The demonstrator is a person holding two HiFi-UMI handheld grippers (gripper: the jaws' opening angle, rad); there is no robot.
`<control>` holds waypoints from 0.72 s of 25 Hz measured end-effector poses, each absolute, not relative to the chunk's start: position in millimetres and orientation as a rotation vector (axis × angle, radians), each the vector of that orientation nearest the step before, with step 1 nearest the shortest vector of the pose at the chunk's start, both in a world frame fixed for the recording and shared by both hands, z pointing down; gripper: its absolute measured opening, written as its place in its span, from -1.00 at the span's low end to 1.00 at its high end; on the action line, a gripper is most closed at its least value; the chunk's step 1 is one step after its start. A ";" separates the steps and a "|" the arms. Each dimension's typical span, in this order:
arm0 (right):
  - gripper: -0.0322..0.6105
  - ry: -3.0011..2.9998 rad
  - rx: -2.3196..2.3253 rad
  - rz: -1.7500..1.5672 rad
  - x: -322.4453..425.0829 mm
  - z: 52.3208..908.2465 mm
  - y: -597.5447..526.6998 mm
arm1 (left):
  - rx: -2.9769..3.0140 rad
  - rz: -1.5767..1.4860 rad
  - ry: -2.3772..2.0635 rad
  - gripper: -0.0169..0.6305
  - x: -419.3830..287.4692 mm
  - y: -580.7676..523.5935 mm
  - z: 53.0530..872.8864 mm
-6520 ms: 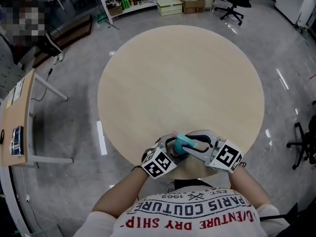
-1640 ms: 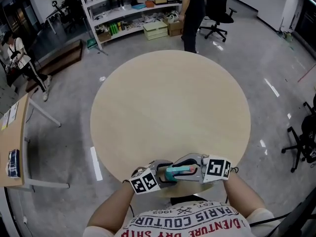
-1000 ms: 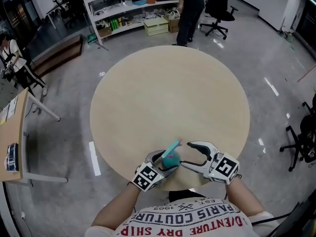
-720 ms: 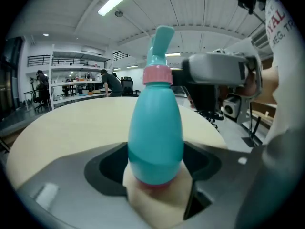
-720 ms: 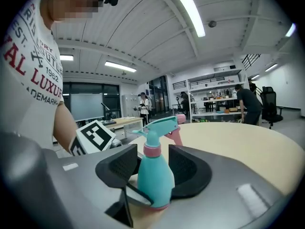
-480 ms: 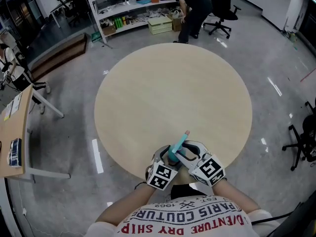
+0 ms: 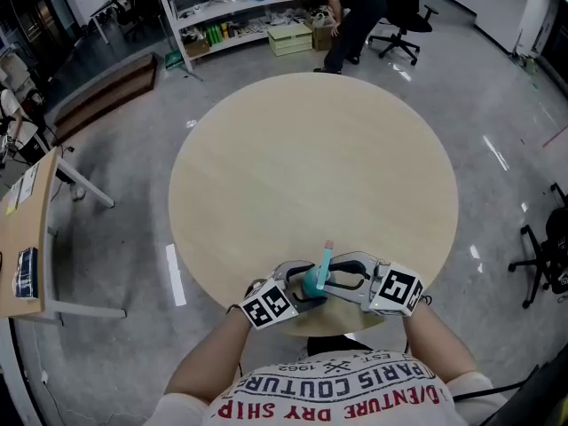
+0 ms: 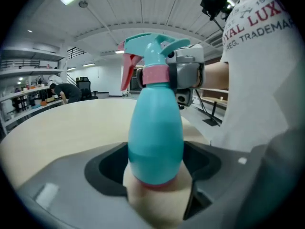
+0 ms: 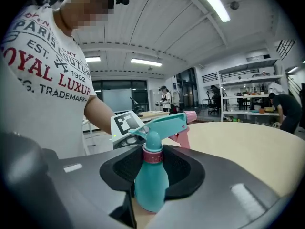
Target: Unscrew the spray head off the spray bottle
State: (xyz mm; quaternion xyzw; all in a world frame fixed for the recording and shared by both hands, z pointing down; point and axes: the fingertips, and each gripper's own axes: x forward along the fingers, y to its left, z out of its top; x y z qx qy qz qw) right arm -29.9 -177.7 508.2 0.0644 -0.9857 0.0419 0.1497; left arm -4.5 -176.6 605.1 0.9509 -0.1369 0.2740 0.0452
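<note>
Spray bottle [image 7: 312,282]: teal body, located at the near edge of the round beige table [image 7: 311,149], directly in front of the person, between both grippers. Whether its base rests on the tabletop cannot be told.

Spray head [image 7: 326,256]: teal, with pink trigger [image 8: 127,73] and pink collar [image 9: 153,155]; seated on the bottle neck, nozzle pointing away from the person.

Left gripper [image 8: 155,168]: jaws set wide, clamped round the lower, fattest part of the bottle body.

Right gripper [image 9: 152,175]: comes in from the opposite side, higher up; jaws narrow and closing, the spray head between them, pads pressed on its collar.

Surroundings: shelving unit [image 7: 231,7] at the far side of the room, a person [image 7: 351,7] bending beside it, an office chair [image 7: 404,11] nearby, a side desk [image 7: 27,229] to the left.
</note>
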 end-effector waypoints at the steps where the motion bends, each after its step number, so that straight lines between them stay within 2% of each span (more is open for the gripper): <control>1: -0.49 -2.825 0.161 0.114 -31.2 508.4 -178.5 | 2.908 0.834 -0.404 0.14 -5.3 -177.4 604.9; 10: -0.50 -2.841 0.122 0.069 -27.2 504.7 -179.5 | 2.904 0.858 -0.381 0.14 -2.3 -176.1 608.5; 18: -0.50 -2.961 0.184 0.053 -25.2 451.9 -179.9 | 2.879 0.854 -0.461 0.14 -2.5 -176.6 606.8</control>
